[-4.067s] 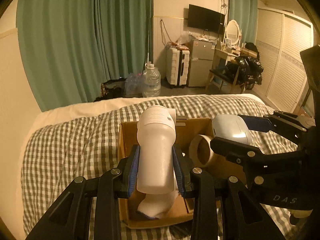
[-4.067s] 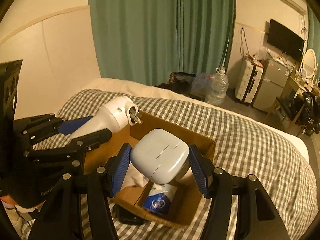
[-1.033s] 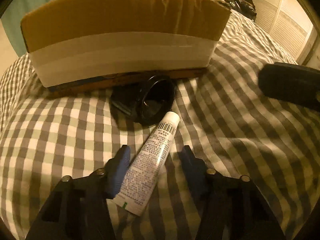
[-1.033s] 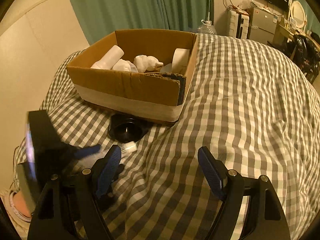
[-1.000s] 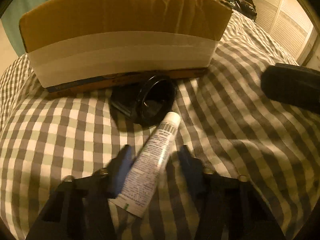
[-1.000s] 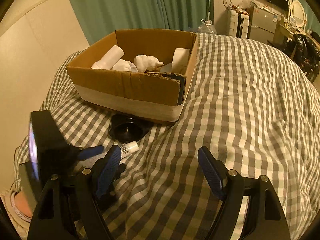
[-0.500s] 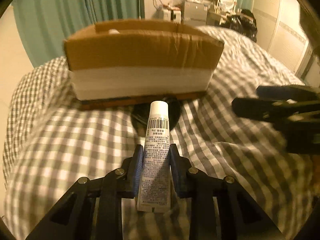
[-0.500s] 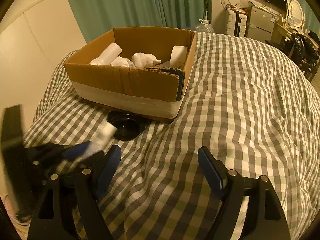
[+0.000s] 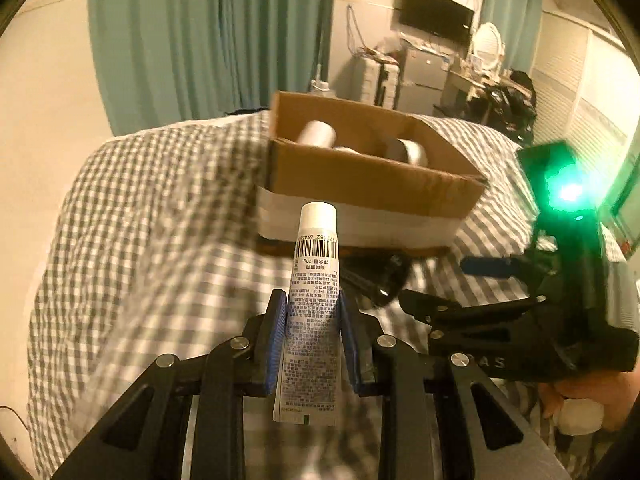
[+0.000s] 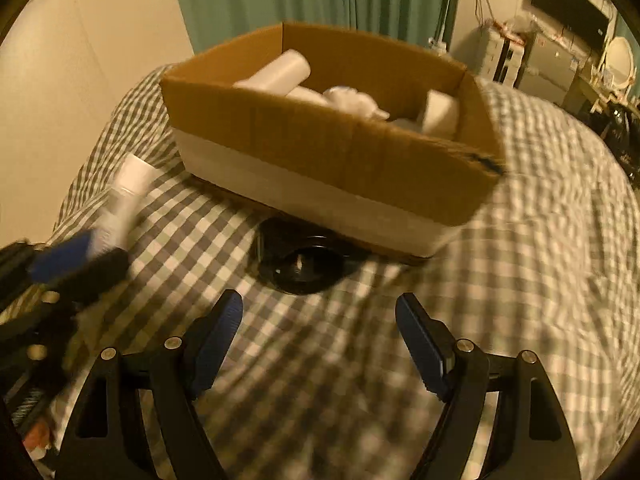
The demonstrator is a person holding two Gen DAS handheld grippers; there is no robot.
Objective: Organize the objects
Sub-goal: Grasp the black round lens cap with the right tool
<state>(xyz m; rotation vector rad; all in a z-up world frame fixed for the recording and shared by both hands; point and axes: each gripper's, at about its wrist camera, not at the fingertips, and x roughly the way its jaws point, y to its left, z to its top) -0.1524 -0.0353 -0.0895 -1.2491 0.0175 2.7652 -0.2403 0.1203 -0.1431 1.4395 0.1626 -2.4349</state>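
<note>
My left gripper (image 9: 313,314) is shut on a white tube (image 9: 314,280) with a barcode, cap pointing forward, held above the checked bed in front of the cardboard box (image 9: 372,184). The tube (image 10: 128,192) and left gripper (image 10: 76,264) show blurred at the left of the right wrist view. My right gripper (image 10: 318,320) is open and empty, low over the bed, just short of a black round object (image 10: 304,264) that lies against the box's (image 10: 332,152) near wall. The box holds a white bottle (image 10: 280,72), a tape roll (image 10: 440,114) and other white items.
The checked bedspread (image 10: 540,240) spreads around the box. A pale wall (image 9: 40,100) and green curtains (image 9: 208,36) stand behind. Beyond the bed are a suitcase, small fridge and desk (image 9: 424,76). The right gripper (image 9: 500,304) with a green light shows right in the left view.
My left gripper closed on the tube and lifted it off the bed toward the box. My right gripper moved closer to the black round object and the box.
</note>
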